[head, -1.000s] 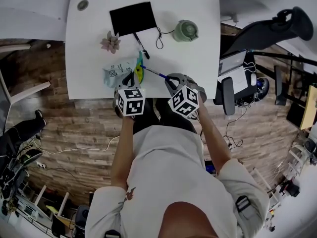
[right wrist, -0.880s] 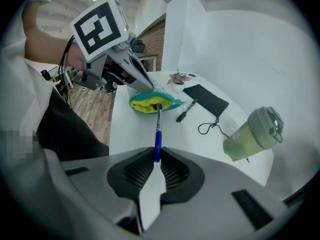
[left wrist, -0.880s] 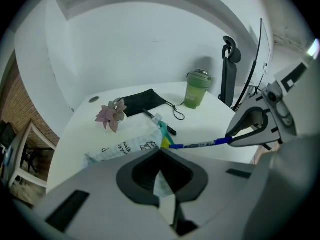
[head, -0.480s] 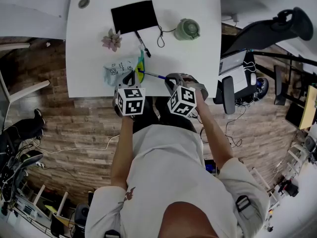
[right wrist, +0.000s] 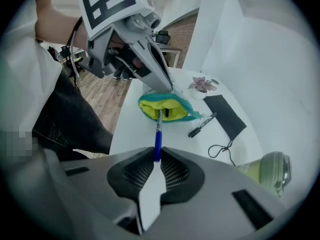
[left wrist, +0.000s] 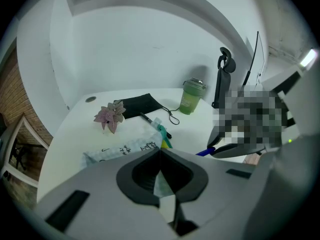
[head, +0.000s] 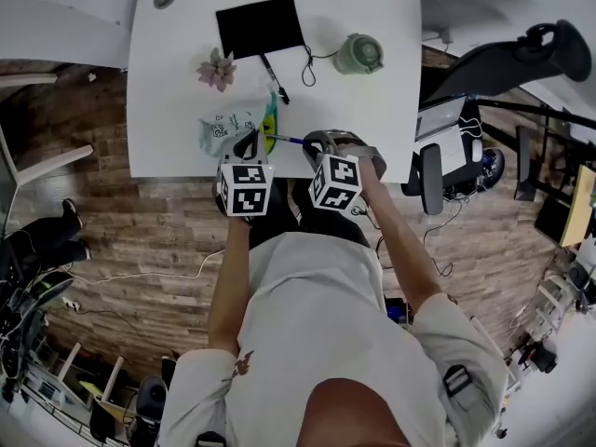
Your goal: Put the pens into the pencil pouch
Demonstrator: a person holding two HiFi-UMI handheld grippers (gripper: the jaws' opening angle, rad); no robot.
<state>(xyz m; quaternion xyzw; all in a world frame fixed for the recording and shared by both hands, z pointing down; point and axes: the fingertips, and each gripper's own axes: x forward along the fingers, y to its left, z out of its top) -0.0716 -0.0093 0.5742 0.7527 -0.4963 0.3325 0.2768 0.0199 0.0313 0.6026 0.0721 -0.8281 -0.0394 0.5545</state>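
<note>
The pencil pouch (head: 233, 126), pale blue print with a teal zip and yellow lining (right wrist: 164, 109), lies near the table's front edge. My left gripper (head: 250, 141) is shut on the pouch's near edge (left wrist: 159, 151) and holds its mouth open. Shut on the end of a blue pen (right wrist: 158, 134), my right gripper (head: 313, 144) stands just right of the pouch. The blue pen (head: 289, 140) points left, its tip at the open mouth. A black pen (head: 275, 80) lies on the table (head: 177, 82) behind the pouch.
A flat black case (head: 261, 26) with a cord lies at the back of the table, a green bottle (head: 358, 54) to its right. A pink paper flower (head: 216, 68) stands left of the black pen. An office chair (head: 494, 54) is beside the table's right edge.
My right gripper has rolled and shifted left with the blue pen, bringing its tip to the pouch's mouth. The left gripper has stayed on the pouch.
</note>
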